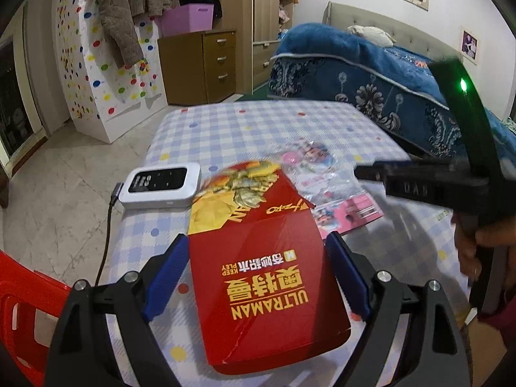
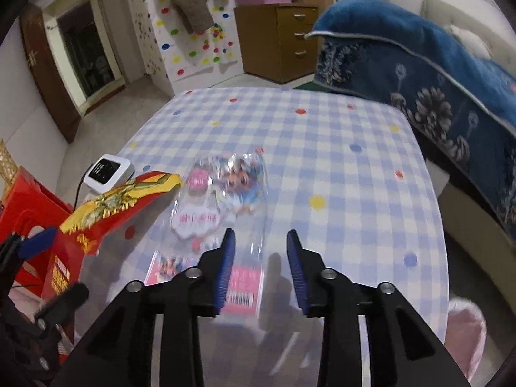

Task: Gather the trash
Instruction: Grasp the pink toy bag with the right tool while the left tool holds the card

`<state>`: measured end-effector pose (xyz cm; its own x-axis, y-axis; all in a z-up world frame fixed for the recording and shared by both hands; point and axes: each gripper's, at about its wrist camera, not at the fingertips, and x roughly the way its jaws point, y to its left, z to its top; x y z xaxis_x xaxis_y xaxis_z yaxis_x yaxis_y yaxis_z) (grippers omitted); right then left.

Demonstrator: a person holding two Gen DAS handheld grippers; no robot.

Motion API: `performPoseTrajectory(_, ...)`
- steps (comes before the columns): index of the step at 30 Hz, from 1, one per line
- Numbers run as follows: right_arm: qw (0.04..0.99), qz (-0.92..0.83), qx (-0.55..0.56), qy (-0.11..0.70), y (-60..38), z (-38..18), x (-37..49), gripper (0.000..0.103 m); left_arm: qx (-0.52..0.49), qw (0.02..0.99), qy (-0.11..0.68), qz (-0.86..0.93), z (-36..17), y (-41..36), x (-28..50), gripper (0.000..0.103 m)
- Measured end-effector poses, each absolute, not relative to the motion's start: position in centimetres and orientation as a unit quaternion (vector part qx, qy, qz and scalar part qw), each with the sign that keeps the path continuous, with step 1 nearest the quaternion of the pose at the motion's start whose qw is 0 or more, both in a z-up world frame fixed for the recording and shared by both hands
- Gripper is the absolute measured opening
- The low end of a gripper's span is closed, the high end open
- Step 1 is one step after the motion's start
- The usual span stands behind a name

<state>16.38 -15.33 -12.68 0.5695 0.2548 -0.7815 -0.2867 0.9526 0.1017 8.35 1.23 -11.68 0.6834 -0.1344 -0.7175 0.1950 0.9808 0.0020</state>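
The left gripper (image 1: 256, 274) has its blue pads (image 1: 166, 277) pressed against the two long edges of a red cardboard box (image 1: 267, 293), which it holds lifted and tilted above the table (image 1: 225, 125); the jaws stand wide because the box is wide; the box bears yellow lettering and its far flap, printed in gold and yellow, hangs out over the checked tablecloth; in the right wrist view the same red cardboard box (image 2: 96, 222) shows at the left edge, its flap reaching toward the middle of the table (image 2: 322, 129); the right gripper (image 2: 259, 271) hovers above the cloth with its jaws part-way open and nothing gripped; a clear plastic toy wrapper (image 2: 222, 193), blurred, with pink labels and a cartoon picture, lies flat on the table under and just beyond the left pad, and the pads do not press on it; in the left wrist view that wrapper (image 1: 319, 174) lies just beyond the box's flap, with the right gripper's black body reaching in from the right, held in a hand (image 1: 474, 251); a small white device (image 1: 161, 185) with a dark screen and a cable sits at the left edge of the table, near the flap; a pale pink bin (image 2: 467, 332) stands on the floor beside the table's right edge; a red plastic chair (image 1: 19, 309) shows at lower left.
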Motion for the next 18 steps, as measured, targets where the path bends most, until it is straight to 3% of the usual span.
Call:
performPoseTrajectory(5,0.885,0.158,-0.032,0.436,-14.2,-12.7,19.3,0.037,0.042,0.909,0.404,-0.097,-12.9,1.8,9.1,0.083)
performPoseTrajectory(9,0.884,0.162,-0.037,0.438,-13.5,-13.3,21.3,0.048,0.048,0.906,0.408,-0.103,-13.4,1.9,9.5,0.083)
performPoseTrajectory(12,0.879,0.164,-0.038,0.445,-13.3,-14.0,22.2,0.050,0.052,0.905,0.408,-0.105,-13.5,1.8,9.9,0.083)
performPoseTrajectory(15,0.875,0.166,-0.042,0.452,-13.2,-14.8,22.6,0.041,0.055,0.906,0.406,-0.104,-13.3,1.6,10.6,0.083)
performPoseTrajectory(17,0.877,0.169,-0.044,0.447,-13.1,-14.7,22.2,0.022,0.052,0.908,0.403,-0.105,-13.1,1.6,11.0,0.083)
performPoseTrajectory(18,0.876,0.173,-0.038,0.449,-13.2,-14.7,22.1,0.019,0.050,0.908,0.403,-0.105,-13.0,1.5,11.2,0.083)
